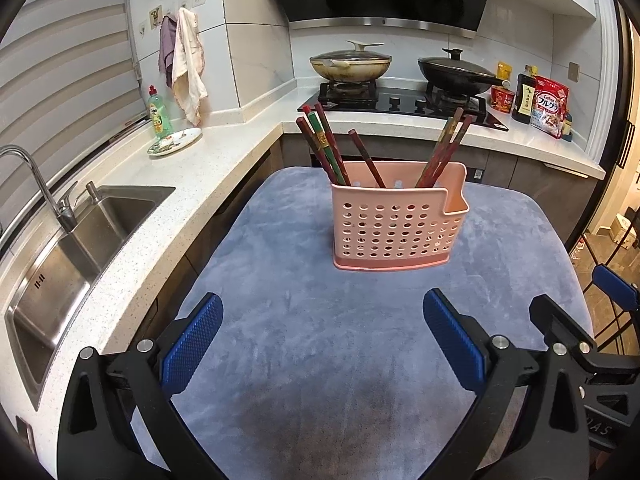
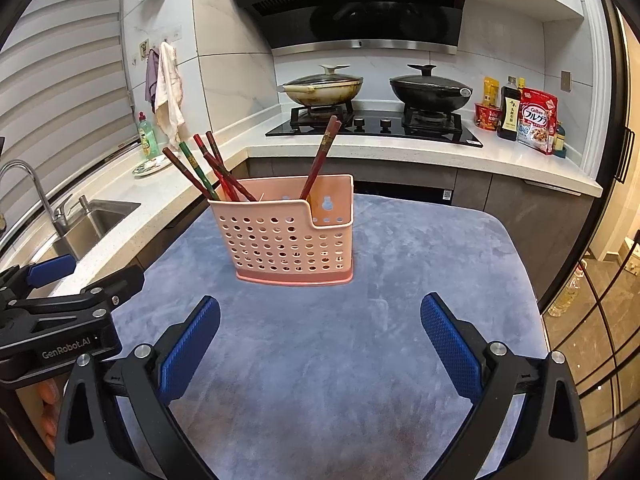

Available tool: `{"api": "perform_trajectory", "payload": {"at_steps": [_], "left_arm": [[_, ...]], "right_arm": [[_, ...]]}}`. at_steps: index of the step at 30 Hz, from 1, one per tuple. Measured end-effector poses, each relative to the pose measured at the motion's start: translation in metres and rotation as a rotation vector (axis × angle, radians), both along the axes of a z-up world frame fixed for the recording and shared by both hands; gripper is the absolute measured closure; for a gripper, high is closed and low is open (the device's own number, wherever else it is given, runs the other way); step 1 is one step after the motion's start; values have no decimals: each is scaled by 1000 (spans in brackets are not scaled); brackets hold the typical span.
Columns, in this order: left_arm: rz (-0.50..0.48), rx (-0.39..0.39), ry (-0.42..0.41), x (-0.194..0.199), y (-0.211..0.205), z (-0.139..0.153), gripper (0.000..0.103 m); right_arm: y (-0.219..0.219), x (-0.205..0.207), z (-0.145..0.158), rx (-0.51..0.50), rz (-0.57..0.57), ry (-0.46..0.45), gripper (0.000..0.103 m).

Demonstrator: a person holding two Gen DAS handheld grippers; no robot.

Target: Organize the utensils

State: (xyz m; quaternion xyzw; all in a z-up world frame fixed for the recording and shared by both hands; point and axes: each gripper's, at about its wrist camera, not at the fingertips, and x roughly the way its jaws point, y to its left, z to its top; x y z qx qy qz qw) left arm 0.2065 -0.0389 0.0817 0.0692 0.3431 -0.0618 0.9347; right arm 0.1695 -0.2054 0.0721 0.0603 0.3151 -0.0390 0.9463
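Observation:
A pink perforated utensil basket (image 1: 398,224) stands upright on a blue-grey cloth-covered table (image 1: 320,340); it also shows in the right wrist view (image 2: 286,236). Several red and green chopsticks (image 1: 326,148) lean out of its left side, and a few more chopsticks (image 1: 440,152) lean at its right. In the right wrist view the left bunch of chopsticks (image 2: 204,170) and the right chopsticks (image 2: 320,158) show the same. My left gripper (image 1: 322,338) is open and empty, short of the basket. My right gripper (image 2: 320,344) is open and empty, also short of the basket.
A white counter with a steel sink (image 1: 68,264) and faucet runs along the left. A plate (image 1: 174,141) and a green soap bottle (image 1: 159,114) sit behind it. A stove with two lidded pans (image 1: 352,65) and food packages (image 1: 550,106) lies beyond the table.

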Motion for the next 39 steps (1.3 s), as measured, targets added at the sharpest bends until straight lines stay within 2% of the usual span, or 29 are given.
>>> {"api": "perform_trajectory", "payload": {"at_steps": [39], "left_arm": [[36, 30, 43, 35, 2, -19, 7]], "right_arm": [[6, 40, -17, -11, 0, 91, 7]]}}
